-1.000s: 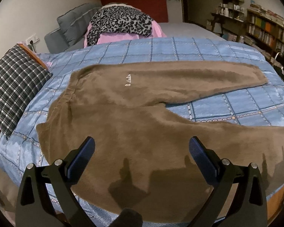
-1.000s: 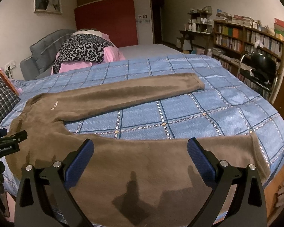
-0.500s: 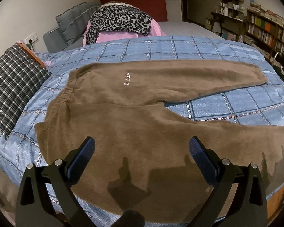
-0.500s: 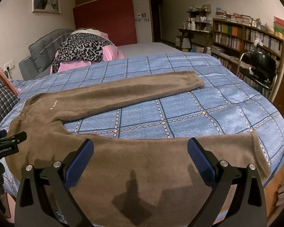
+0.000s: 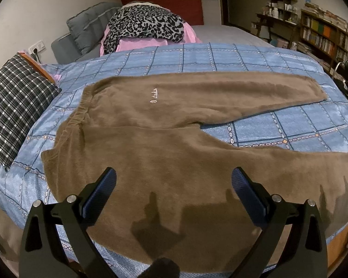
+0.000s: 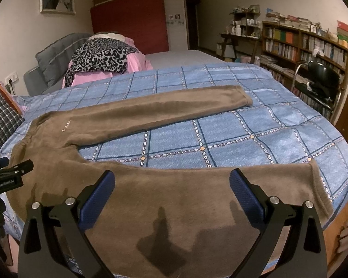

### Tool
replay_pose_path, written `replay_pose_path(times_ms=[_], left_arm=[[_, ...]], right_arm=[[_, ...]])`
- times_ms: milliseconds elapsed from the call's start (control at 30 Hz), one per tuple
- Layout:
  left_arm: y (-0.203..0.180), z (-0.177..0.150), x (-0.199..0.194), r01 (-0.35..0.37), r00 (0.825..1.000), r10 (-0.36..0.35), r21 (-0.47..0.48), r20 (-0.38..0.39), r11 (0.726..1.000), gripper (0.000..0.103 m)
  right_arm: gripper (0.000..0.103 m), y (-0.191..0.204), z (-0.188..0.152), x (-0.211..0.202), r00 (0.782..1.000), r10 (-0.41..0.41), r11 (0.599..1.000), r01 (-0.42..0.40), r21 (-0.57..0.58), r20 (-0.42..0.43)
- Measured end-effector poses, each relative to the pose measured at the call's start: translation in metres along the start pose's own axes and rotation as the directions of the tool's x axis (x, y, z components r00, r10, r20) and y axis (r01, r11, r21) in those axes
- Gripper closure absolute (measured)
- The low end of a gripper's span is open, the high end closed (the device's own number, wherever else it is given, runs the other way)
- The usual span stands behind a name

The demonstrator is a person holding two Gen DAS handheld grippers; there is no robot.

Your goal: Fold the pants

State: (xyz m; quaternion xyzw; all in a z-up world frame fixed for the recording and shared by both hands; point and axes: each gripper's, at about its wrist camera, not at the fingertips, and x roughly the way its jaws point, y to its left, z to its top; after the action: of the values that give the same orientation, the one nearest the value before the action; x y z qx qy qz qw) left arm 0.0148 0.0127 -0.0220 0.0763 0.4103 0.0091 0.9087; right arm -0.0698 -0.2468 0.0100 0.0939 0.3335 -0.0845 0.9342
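left claw (image 5: 174, 180) and right claw (image 6: 172, 179) both gape wide, empty, above the brown pants (image 5: 164, 143).

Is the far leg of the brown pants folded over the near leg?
No, the pants lie spread, both legs apart with blue bedspread between them.

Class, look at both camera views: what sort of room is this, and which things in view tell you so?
Most likely a home bedroom. The brown pants lie spread on a bed with a blue checked cover; pillows and piled clothes sit at its head, and a full bookshelf lines the side wall.
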Motion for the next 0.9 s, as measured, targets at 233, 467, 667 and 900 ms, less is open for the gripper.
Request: replay_pose_path(times_ms=[233,467,667,900], left_arm=[[0.003,0.003,0.01,-0.013,1.0,0.013,-0.004,-0.013,1.0,0.002],[0.016,0.019,0.023,-0.058,0.998,0.058,-0.02,-0.001,0.998,0.002],[0.039,0.039,0.043,-0.109,0.994,0.109,-0.052,-0.012,0.993,0.002],[0.062,0.067,0.072,-0.171,0.985,0.17,-0.072,-0.019,0.983,0.002]], right_arm=[[0.005,0.001,0.001,0.007,1.0,0.002,1.0,-0.002,0.005,-0.021],[0.005,-0.001,0.009,0.018,1.0,-0.005,1.0,0.006,0.008,-0.029],[0.005,-0.004,0.017,0.03,0.999,-0.003,1.0,0.004,0.026,-0.043],[0.005,-0.004,0.025,0.049,0.998,-0.013,1.0,0.015,0.026,-0.068]])
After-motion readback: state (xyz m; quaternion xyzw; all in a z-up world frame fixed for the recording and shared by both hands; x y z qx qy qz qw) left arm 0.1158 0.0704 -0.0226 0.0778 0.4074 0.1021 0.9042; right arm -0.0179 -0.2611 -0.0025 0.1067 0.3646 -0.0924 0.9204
